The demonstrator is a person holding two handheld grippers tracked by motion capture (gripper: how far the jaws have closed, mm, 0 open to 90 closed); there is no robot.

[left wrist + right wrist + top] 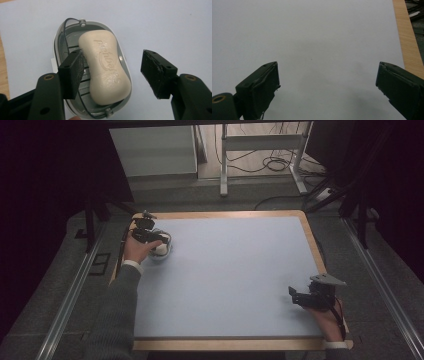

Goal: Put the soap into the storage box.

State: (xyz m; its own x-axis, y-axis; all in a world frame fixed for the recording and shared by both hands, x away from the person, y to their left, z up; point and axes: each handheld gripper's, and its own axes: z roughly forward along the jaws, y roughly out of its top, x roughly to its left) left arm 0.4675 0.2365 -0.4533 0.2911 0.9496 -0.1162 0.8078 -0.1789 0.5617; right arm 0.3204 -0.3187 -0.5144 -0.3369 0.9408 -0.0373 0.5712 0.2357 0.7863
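high view: the blue counter (235, 280) carries a clear soap dish (164, 251) near its far left corner, holding a cream soap bar (106, 66). the left gripper (112, 70) hovers wide around the bar, likely about to close; the right gripper (328, 87) idles wide open.

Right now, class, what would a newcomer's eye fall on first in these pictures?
First, the cream bar of soap lying in a grey soap dish at the far left of the pale blue mat, with the left hand-held gripper open over it. Next, the right hand-held gripper, also open, low over the mat's near right corner.
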